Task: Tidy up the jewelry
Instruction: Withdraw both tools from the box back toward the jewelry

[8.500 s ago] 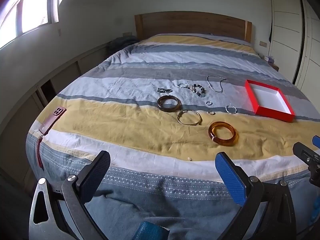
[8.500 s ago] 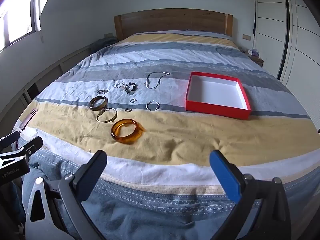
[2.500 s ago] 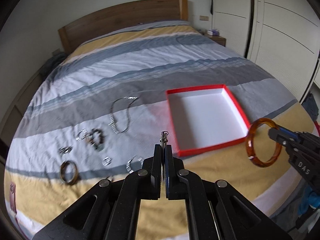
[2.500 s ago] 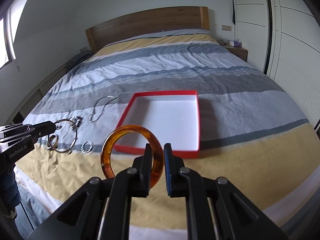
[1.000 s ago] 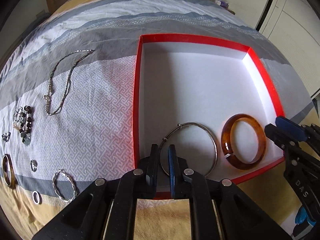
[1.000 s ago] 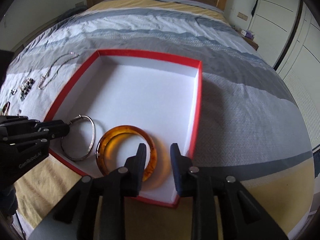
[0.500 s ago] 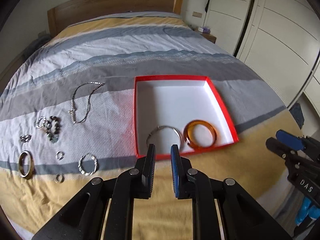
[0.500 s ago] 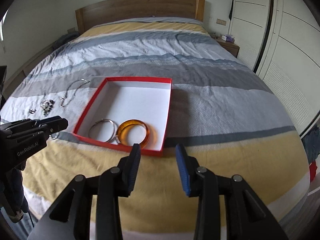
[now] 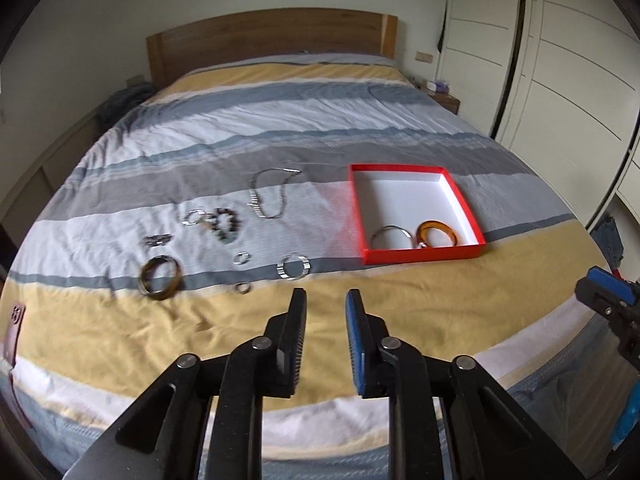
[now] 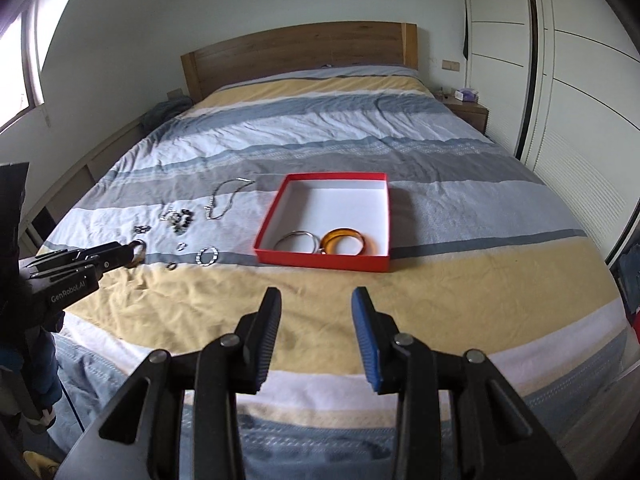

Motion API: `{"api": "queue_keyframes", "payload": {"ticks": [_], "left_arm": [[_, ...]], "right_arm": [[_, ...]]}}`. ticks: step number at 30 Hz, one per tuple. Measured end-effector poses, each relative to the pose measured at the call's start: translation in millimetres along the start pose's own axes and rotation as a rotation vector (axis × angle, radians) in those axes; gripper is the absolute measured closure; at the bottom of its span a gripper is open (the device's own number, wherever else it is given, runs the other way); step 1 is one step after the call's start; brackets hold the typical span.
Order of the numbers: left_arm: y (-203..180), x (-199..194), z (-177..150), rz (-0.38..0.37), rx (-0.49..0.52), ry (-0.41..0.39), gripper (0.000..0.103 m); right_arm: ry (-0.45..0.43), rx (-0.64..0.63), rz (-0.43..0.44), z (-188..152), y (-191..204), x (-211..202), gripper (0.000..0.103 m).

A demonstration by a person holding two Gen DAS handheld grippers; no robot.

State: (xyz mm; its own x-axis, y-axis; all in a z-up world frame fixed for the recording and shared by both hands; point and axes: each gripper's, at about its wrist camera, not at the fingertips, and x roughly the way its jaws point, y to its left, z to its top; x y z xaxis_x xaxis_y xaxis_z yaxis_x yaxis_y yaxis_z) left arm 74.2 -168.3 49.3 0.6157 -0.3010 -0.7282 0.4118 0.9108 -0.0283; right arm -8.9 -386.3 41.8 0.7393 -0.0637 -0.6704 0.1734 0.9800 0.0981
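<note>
A red box (image 9: 464, 204) with a white inside lies on the striped bed. It holds a thin silver bangle (image 9: 391, 236) and an amber bangle (image 9: 437, 233); they also show in the right wrist view (image 10: 298, 240) (image 10: 345, 241). Left of the box lie a brown bangle (image 9: 159, 282), a silver cuff (image 9: 294, 267), two small rings (image 9: 243, 257), a beaded bracelet (image 9: 228, 224) and a chain necklace (image 9: 272, 194). My left gripper (image 9: 326, 300) is open and empty above the yellow stripe. My right gripper (image 10: 315, 298) is open and empty, in front of the box (image 10: 384, 216).
A phone (image 9: 14, 322) lies at the bed's left edge. A wooden headboard (image 9: 272, 36) stands at the far end. White wardrobes (image 9: 568, 60) line the right side. A nightstand (image 10: 466, 110) stands at the far right.
Both grippers have pulled back from the box and opened wider. The silver bangle and amber bangle stay in the box.
</note>
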Motion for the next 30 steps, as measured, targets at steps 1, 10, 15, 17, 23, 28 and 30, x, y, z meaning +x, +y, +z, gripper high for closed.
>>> {"api": "queue_keyframes", "payload": {"ticks": [1, 10, 15, 17, 23, 28, 30], "left_arm": [[11.5, -10.4, -5.9, 0.017, -0.01, -0.014, 0.066], [88.8, -59.7, -47.4, 0.142, -0.097, -0.037, 0.062], [113.8, -76.5, -62.0, 0.172, -0.163, -0.05, 0.053], [118.5, -83.6, -64.6, 0.19, -0.18, -0.055, 0.05], [122.7, -107.3, -70.5, 0.238, -0.185, -0.1, 0.046], [131.0, -120.2, -74.9, 0.277, -0.193, -0.13, 0.044], [134.7, -120.6, -75.1, 0.282, -0.203, -0.131, 0.044]], "right_arm": [[-0.007, -0.001, 0.008, -2.2, 5.8, -7.1, 0.068], [-0.038, -0.016, 0.074, -8.4, 46.4, -34.7, 0.068], [-0.042, -0.038, 0.109, -10.1, 69.3, -40.3, 0.068], [-0.042, -0.043, 0.123, -10.4, 77.2, -43.0, 0.068], [-0.005, -0.035, 0.19, -13.7, 96.0, -41.9, 0.068], [0.0, -0.093, 0.19, -14.2, 119.9, -39.7, 0.068], [0.002, -0.11, 0.196, -14.7, 127.1, -38.0, 0.068]]}}
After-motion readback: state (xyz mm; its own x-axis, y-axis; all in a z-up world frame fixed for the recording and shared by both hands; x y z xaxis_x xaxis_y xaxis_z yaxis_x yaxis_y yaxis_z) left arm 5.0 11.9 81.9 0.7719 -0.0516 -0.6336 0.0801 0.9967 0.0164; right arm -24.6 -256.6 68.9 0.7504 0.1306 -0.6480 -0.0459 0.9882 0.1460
